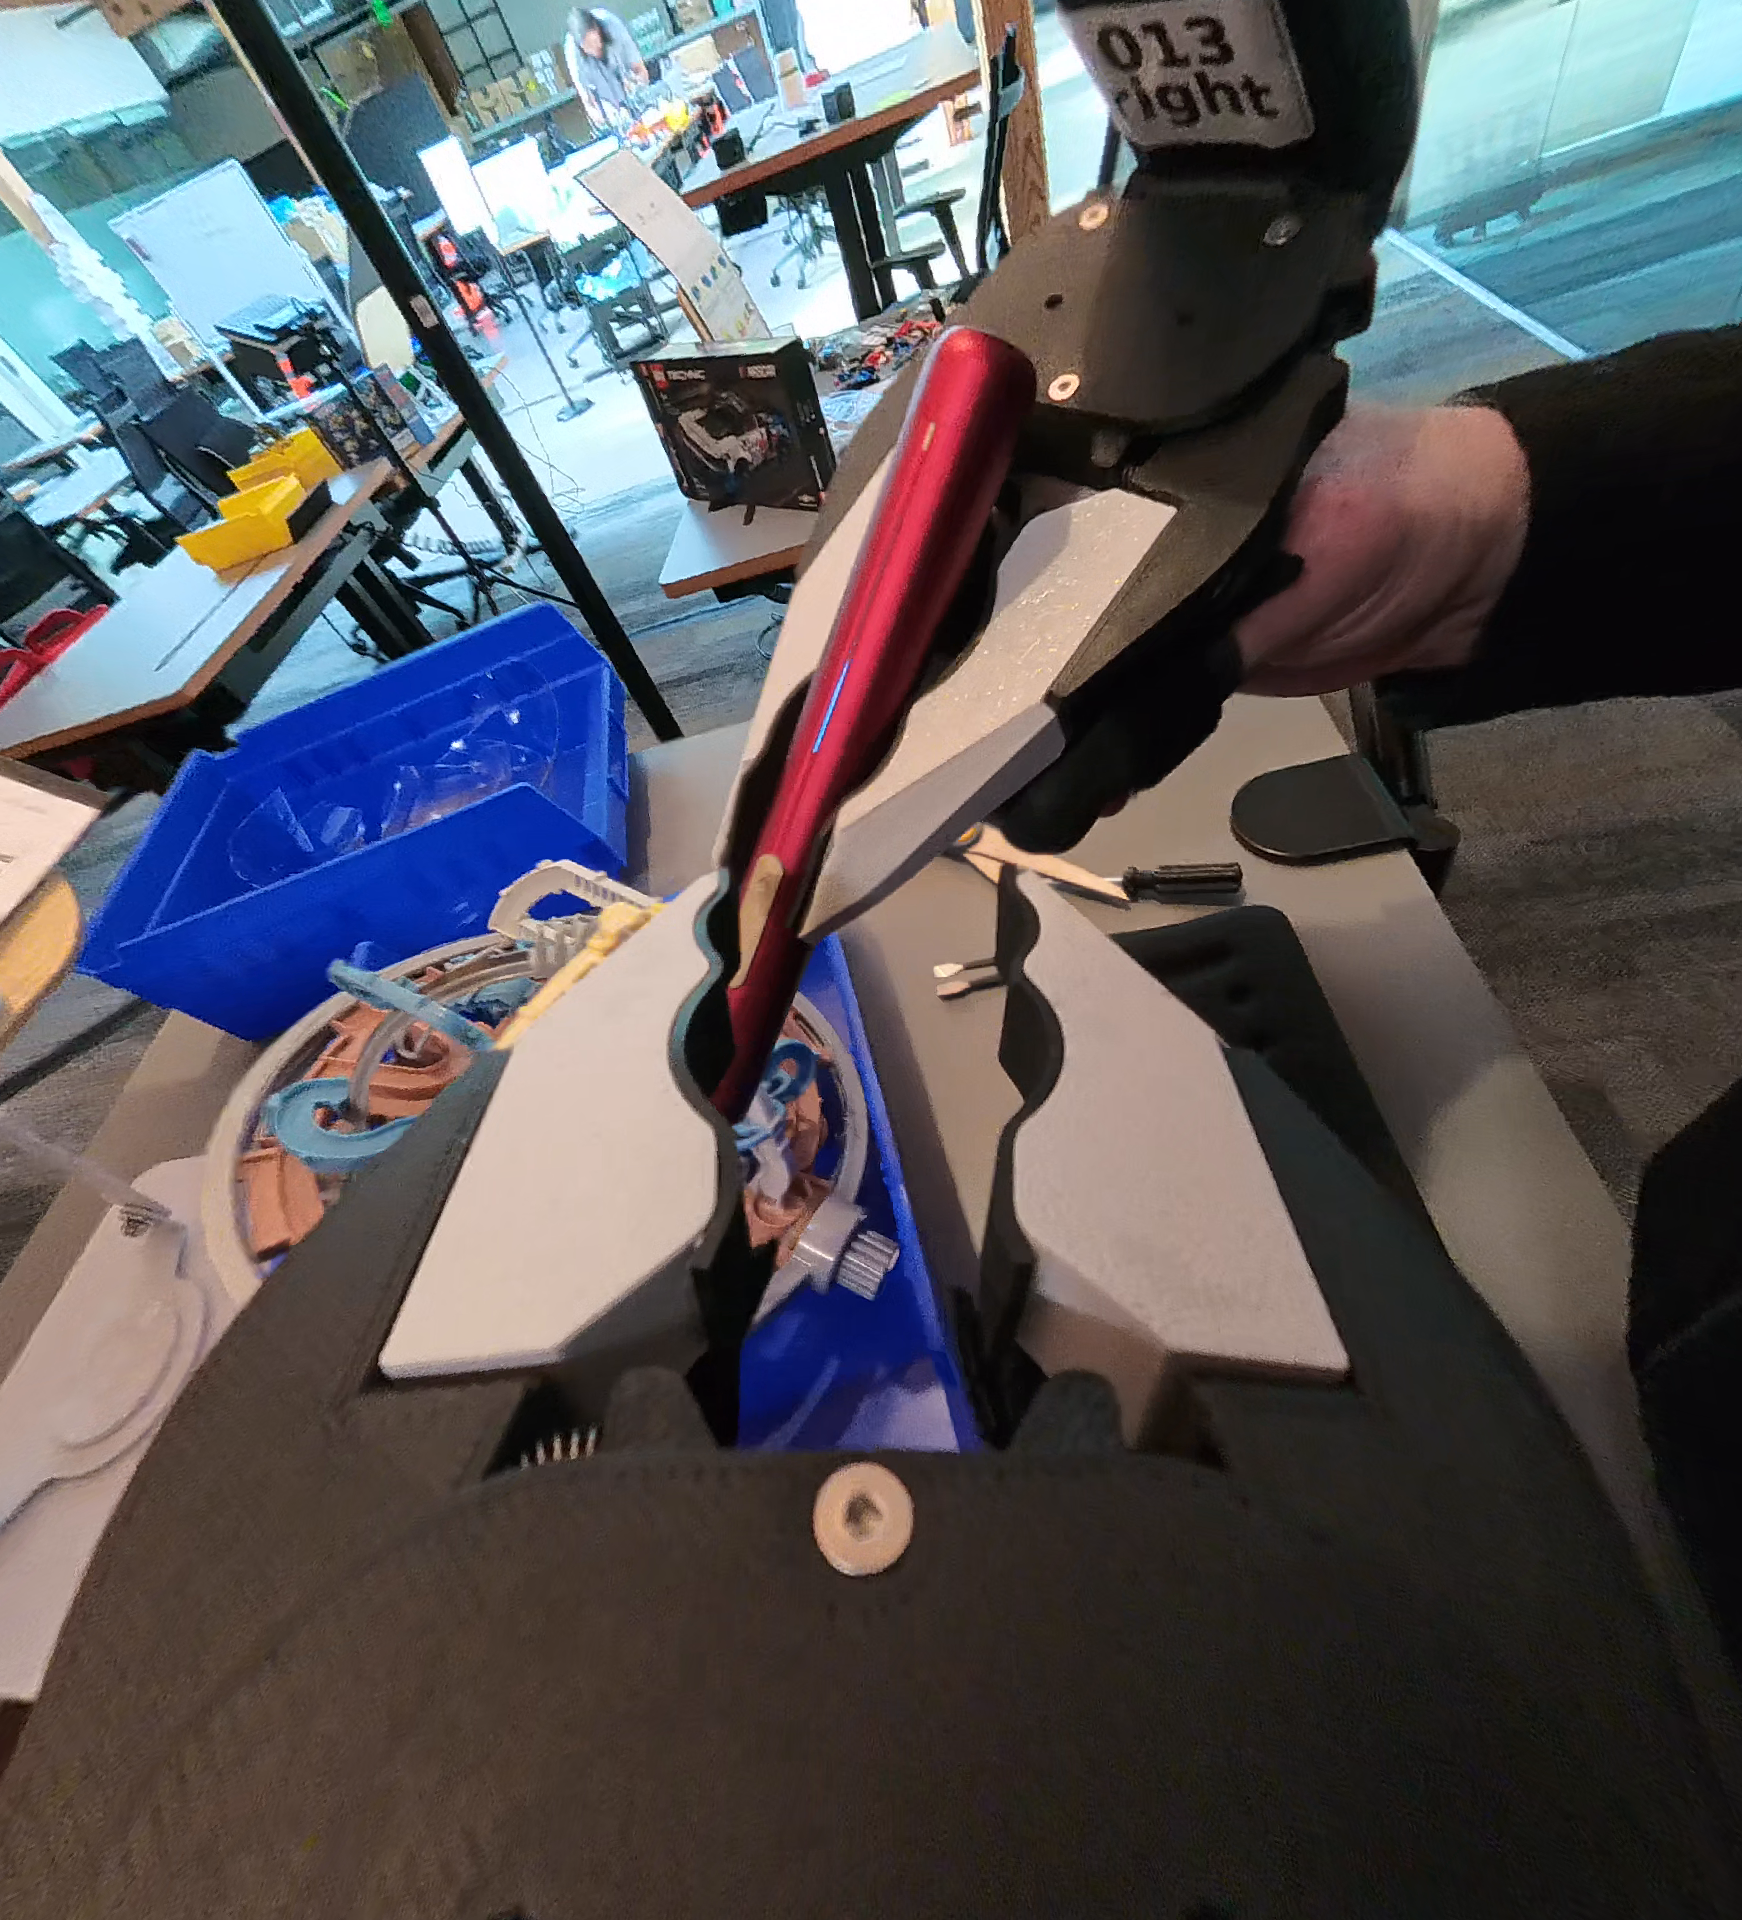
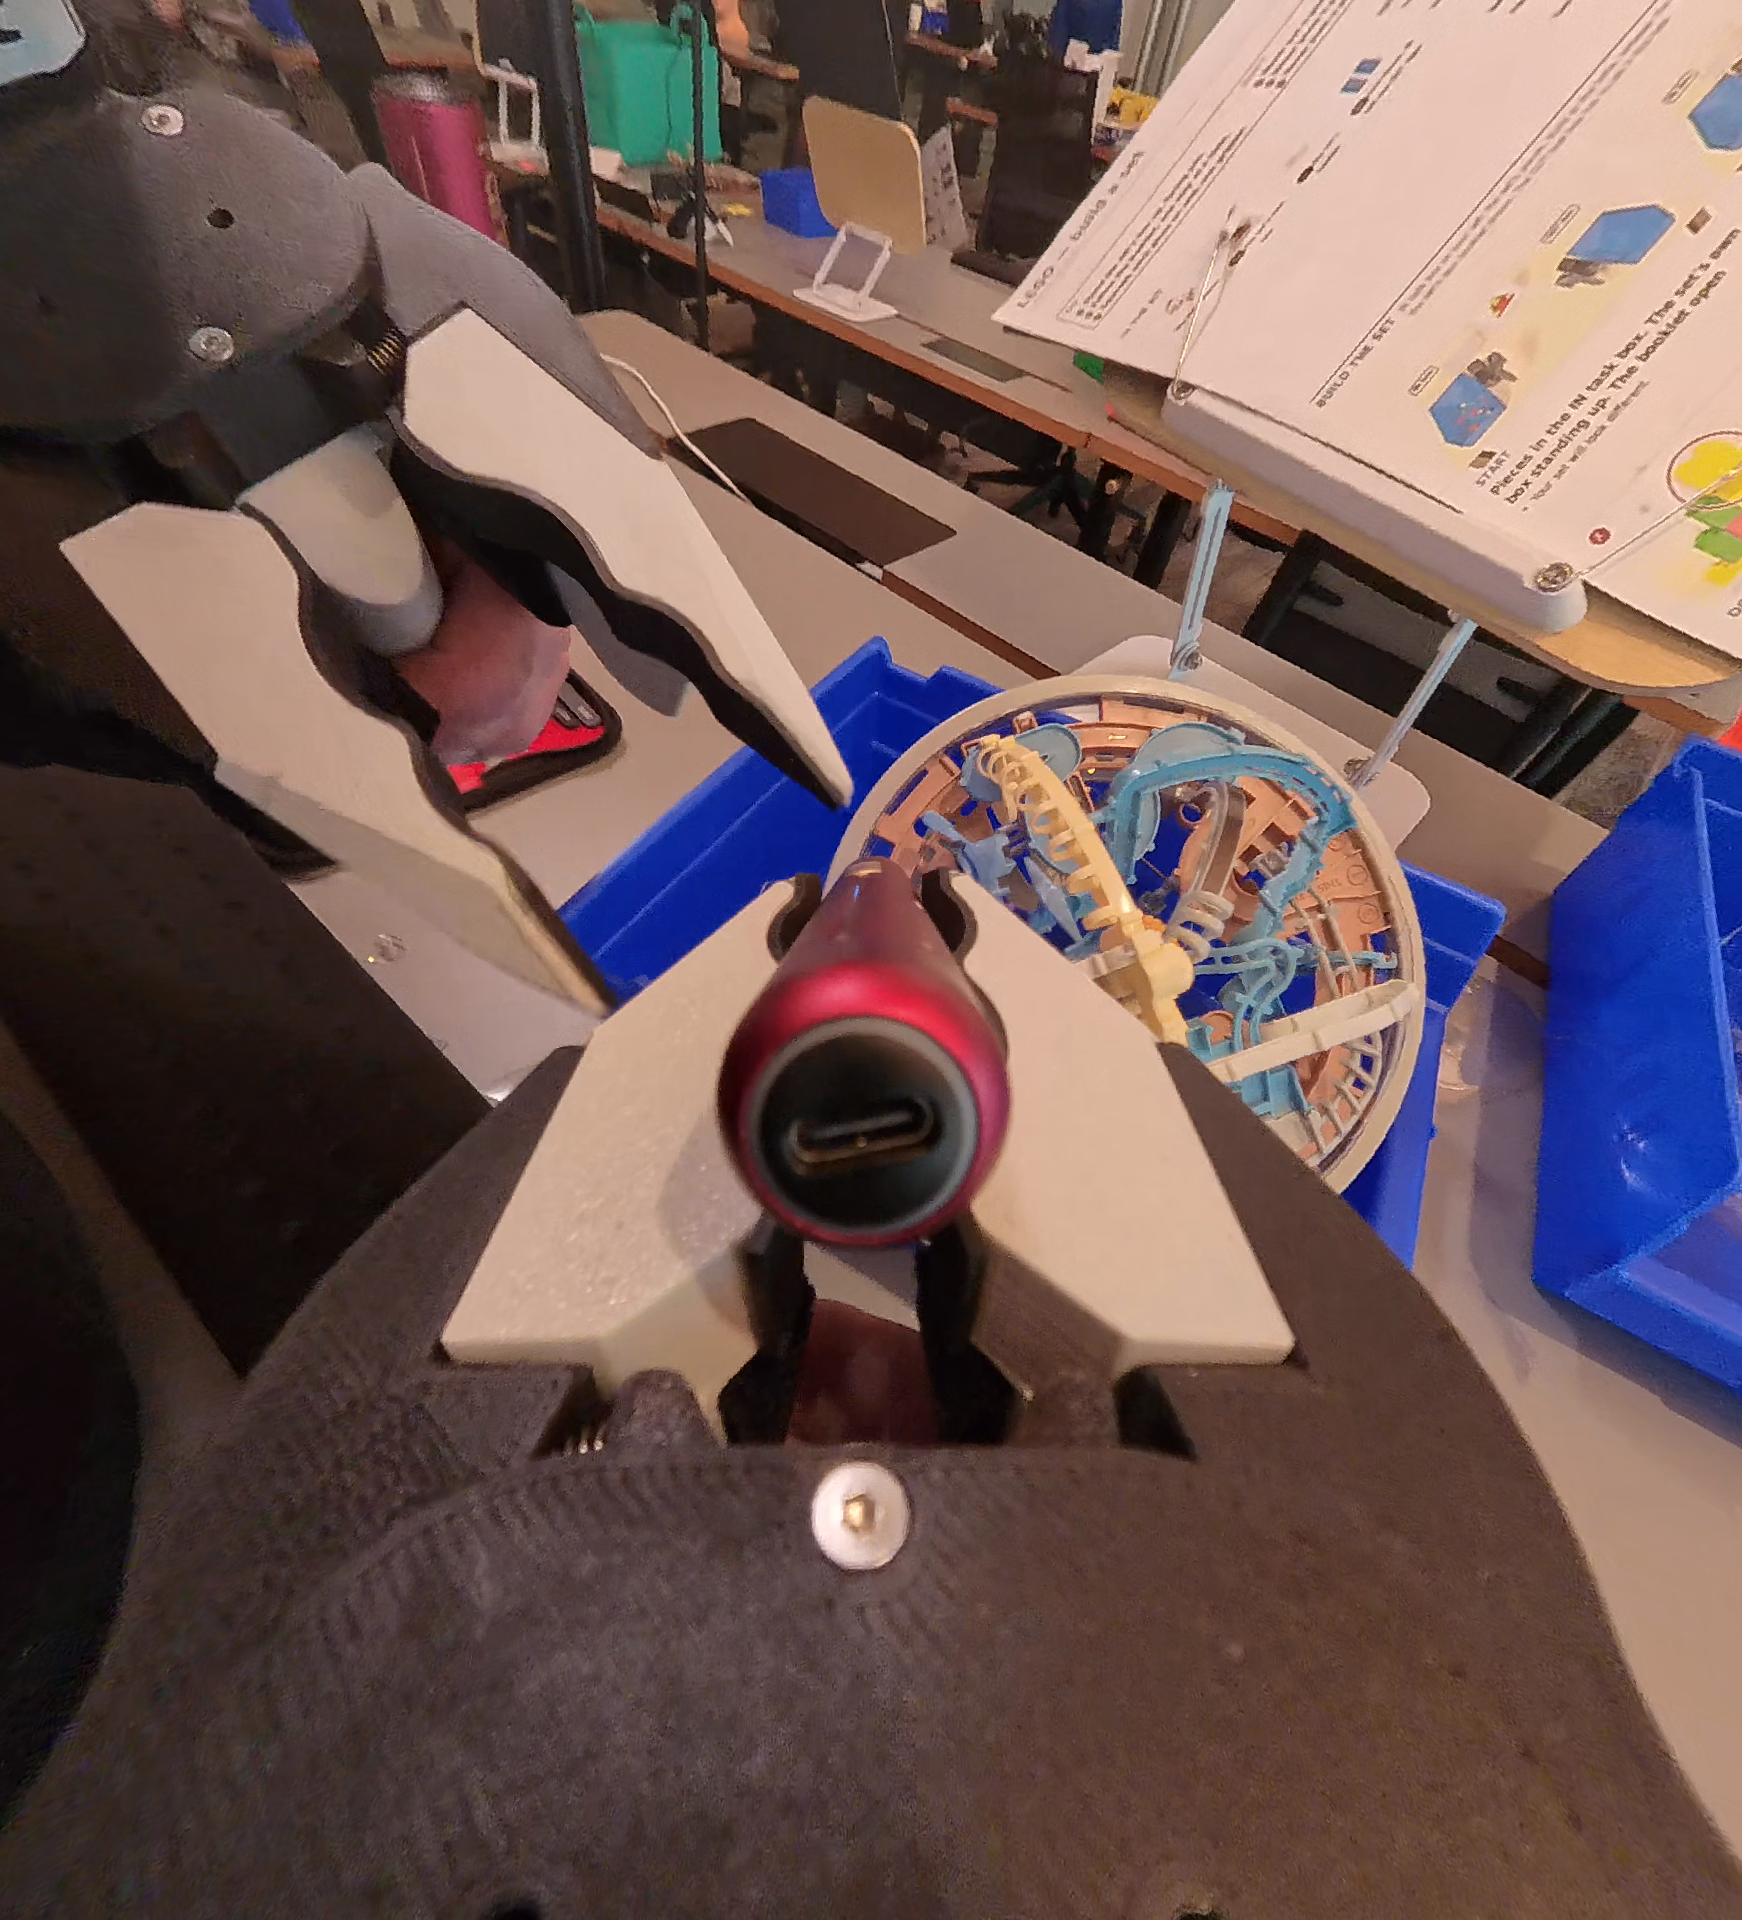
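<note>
My right gripper (image 2: pixel 872 894) is shut on a red pen-shaped power screwdriver (image 2: pixel 862 1122), whose charging-port end faces the camera. Its tip points down into a round ball-maze model (image 2: pixel 1210 883) with tan, blue and cream tracks, which sits in a blue bin (image 2: pixel 701 831). In the left wrist view the right gripper (image 1: pixel 773 888) holds the screwdriver (image 1: pixel 877 623) slanted, its tip at the model (image 1: pixel 347 1091) beside my left finger. My left gripper (image 1: pixel 867 935) is open and empty, straddling the model's right edge; it also shows open in the right wrist view (image 2: pixel 716 899).
A second blue bin (image 1: pixel 379 810) with clear dome shells stands behind the model and shows in the right wrist view (image 2: pixel 1677 1039). An instruction sheet on a stand (image 2: pixel 1469 260) overhangs it. A small black-handled screwdriver (image 1: pixel 1179 881), a black mat (image 1: pixel 1262 987) and a clamp base (image 1: pixel 1334 821) lie on the grey table. The tips of both grippers are at nearly the same place.
</note>
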Available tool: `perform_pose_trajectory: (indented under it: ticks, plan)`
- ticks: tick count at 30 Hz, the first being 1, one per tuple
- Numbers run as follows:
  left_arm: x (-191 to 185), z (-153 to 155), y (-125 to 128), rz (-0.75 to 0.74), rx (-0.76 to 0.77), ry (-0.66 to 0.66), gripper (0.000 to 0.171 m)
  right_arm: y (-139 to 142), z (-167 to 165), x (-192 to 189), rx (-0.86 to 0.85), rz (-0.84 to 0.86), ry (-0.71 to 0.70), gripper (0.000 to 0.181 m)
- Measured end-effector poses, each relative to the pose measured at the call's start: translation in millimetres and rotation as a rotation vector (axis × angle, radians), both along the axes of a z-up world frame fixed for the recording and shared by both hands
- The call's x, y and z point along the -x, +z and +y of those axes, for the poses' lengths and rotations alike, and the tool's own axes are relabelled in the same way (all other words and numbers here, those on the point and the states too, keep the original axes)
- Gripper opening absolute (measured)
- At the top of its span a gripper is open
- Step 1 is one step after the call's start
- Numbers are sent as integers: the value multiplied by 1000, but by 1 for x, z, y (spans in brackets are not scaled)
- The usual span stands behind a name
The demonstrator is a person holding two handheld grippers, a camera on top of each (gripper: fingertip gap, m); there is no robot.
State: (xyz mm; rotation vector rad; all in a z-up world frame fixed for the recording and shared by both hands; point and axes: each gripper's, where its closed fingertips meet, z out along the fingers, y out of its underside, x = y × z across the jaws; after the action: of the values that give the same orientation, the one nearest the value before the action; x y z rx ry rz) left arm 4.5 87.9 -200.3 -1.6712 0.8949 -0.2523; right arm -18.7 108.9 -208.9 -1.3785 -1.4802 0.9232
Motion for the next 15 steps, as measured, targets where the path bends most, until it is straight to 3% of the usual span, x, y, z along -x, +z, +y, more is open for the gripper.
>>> perform_pose_trajectory:
  ticks: [5,15]
  plan:
    - [-4,3,-18,-41,63,5,57,-11,-4,8,-72,-48,-28,19]
    - [6,9,-30,-95,69,87,57,-22,4,17,-109,-85,-51,19]
